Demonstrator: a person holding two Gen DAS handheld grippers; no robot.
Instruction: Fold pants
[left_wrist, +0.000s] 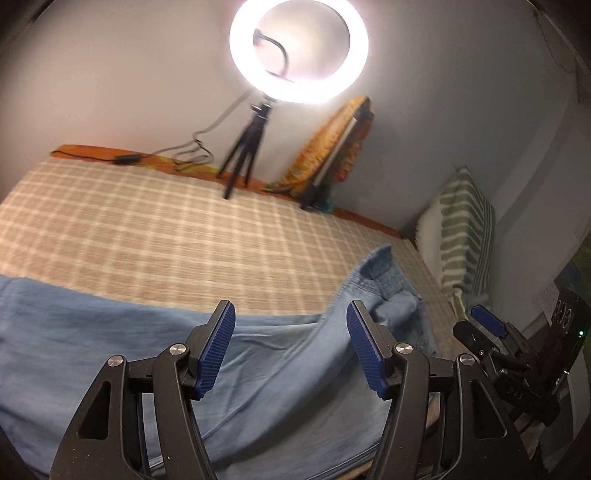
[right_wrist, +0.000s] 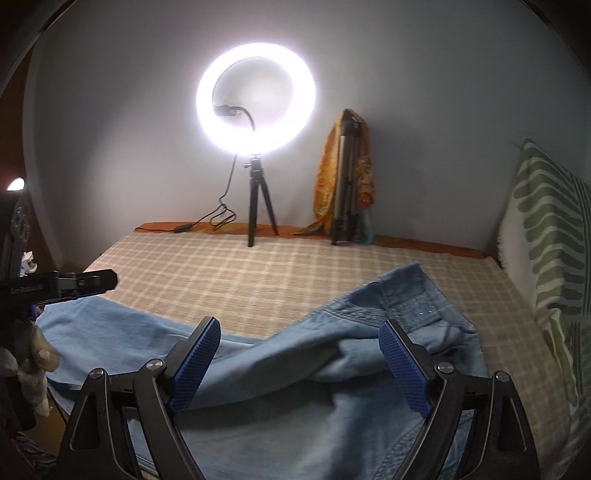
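The pants (right_wrist: 295, 373) lie crumpled across the checked bed cover (right_wrist: 221, 273). The left gripper (left_wrist: 290, 332) and the right gripper (right_wrist: 301, 354) are both released, above the fabric, grasping nothing.

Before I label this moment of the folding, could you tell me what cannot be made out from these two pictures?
- Pants: the near part runs under the right claw and off the bottom edge of the right view; the leg ends run off the left edge of the left view.
- Ring light: glare washes out its centre in both views.
- Tripod: blurred in the left view.
- Pillow: cut by the right edge in the right view.
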